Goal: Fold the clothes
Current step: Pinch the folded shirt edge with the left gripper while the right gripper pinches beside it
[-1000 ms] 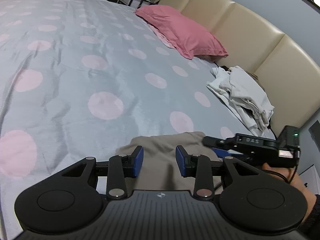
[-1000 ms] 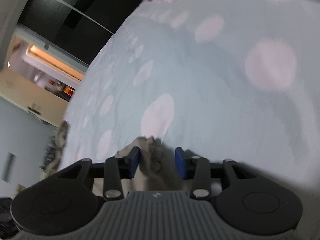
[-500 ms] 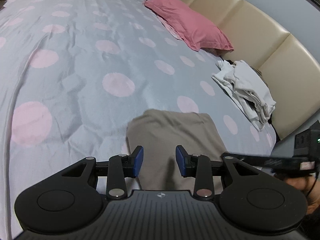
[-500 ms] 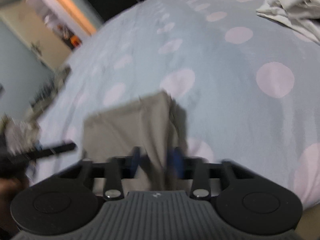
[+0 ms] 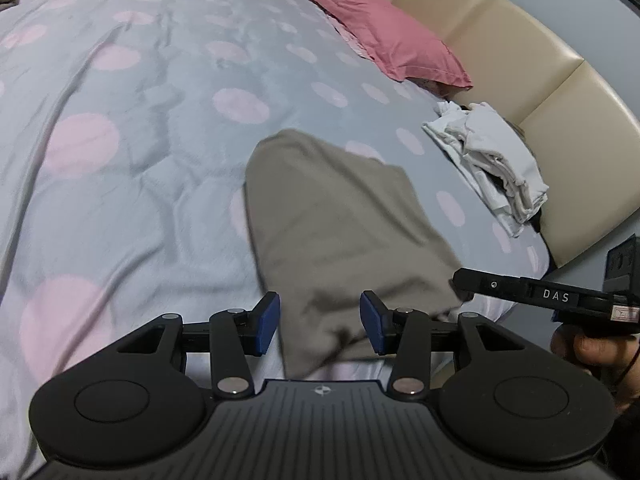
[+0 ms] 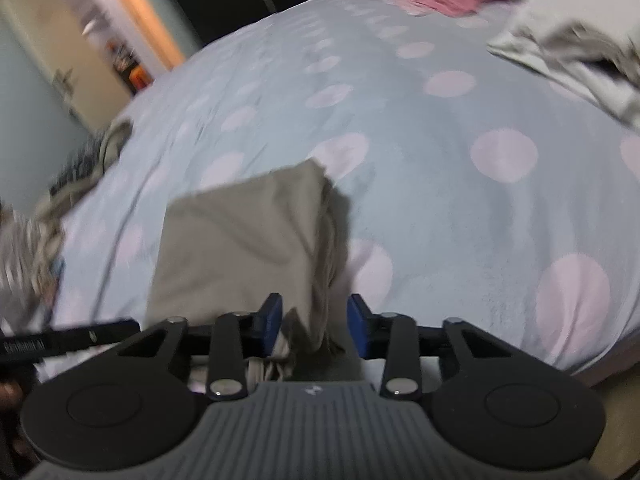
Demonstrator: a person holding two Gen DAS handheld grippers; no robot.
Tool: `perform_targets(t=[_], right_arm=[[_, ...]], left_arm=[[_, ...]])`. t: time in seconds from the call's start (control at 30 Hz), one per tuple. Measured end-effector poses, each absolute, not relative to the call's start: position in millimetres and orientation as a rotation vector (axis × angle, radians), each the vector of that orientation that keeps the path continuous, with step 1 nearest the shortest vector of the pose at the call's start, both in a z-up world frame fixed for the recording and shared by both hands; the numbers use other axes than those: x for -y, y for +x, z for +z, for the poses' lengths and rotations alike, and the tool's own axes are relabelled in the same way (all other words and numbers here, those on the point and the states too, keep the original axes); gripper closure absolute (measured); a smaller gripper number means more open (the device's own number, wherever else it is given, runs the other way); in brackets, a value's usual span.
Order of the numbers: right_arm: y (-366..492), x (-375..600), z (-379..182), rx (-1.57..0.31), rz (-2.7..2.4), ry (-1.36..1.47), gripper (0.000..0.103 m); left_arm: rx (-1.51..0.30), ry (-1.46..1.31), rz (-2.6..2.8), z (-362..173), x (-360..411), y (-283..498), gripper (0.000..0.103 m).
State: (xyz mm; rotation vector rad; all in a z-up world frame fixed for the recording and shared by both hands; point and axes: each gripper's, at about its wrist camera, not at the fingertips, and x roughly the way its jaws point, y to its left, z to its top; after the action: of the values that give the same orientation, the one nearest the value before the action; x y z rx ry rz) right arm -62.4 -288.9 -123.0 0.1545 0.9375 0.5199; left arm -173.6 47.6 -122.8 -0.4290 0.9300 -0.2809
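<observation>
Your left gripper hangs over the near edge of a bed, its blue pads apart; the jaws have just been opening, and the near end of a folded taupe garment lies between them without being pressed. The garment stretches away from you across a pale blue bedspread with pink dots. Your right gripper sits at the garment's other near corner; its jaws have also just been opening, and a bunched fold of cloth lies in the gap, the pads not visibly pressing it. From the left camera that gripper shows at the right, your hand under it. Beyond the garment, well apart, a pile of folded white clothes lies by the beige padded headboard, with a pink pillow farther along. More crumpled clothing, blurred, sits at the bed's far left side.
</observation>
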Motion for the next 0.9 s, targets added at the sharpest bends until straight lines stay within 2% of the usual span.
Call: perform_targets(t=[0.03, 0.07, 0.13, 0.33, 0.37, 0.4, 0.43, 0.47, 0.6, 0.73, 0.83, 0.9], right_arm=[[-64.8, 285.4, -123.9, -0.937, 0.525, 0.132, 0.066], [-67.1, 282.2, -124.7, -0.939, 0.531, 0.117, 0.078], [-68.2, 279.4, -126.7, -0.957, 0.535, 0.112, 0.095], [-64.0, 281.5, -128.2, -0.991, 0.529, 0.193, 0.097], [-63.0, 284.1, -128.8, -1.003, 0.531, 0.23, 0.097], [-62.0, 286.8, -129.3, -1.016, 0.534, 0.27, 0.097], [-61.0, 292.6, -129.5, -1.035, 0.545, 0.343, 0.097], [-59.4, 301.1, -129.7, -1.053, 0.561, 0.451, 0.098], [-63.1, 327.4, -124.8, -1.062, 0.596, 0.715, 0.098], [-64.3, 323.6, -136.7, -1.124, 0.562, 0.646, 0.098], [-65.0, 308.7, -157.4, -1.187, 0.53, 0.49, 0.098], [-67.4, 298.5, -158.6, -1.165, 0.523, 0.383, 0.096]], left_arm=[[-0.934, -0.415, -0.28, -123.9, -45.9, -176.8, 0.061], [-0.939, -0.408, -0.29, -125.4, -43.7, -178.9, 0.061], [-0.954, -0.385, -0.316, -129.6, -37.9, -180.8, 0.061], [-0.955, -0.26, -0.312, -146.3, -23.4, -179.2, 0.063], [-0.94, -0.245, -0.308, -145.7, -22.9, -179.2, 0.067], [-0.923, -0.226, -0.306, -144.1, -22.4, -179.2, 0.086], [-0.908, -0.215, -0.307, -141.6, -22.9, -179.2, 0.091], [-0.899, -0.22, -0.307, -138.8, -24.9, -179.7, 0.093], [-0.894, -0.303, -0.308, -134.2, -39.4, -182.1, 0.094], [-0.959, -0.365, -0.297, -143.3, -50.4, -178.8, 0.091], [-0.986, -0.383, -0.302, -151.3, -55.8, -178.6, 0.086], [-0.996, -0.391, -0.301, -148.6, -57.0, -178.0, 0.085]])
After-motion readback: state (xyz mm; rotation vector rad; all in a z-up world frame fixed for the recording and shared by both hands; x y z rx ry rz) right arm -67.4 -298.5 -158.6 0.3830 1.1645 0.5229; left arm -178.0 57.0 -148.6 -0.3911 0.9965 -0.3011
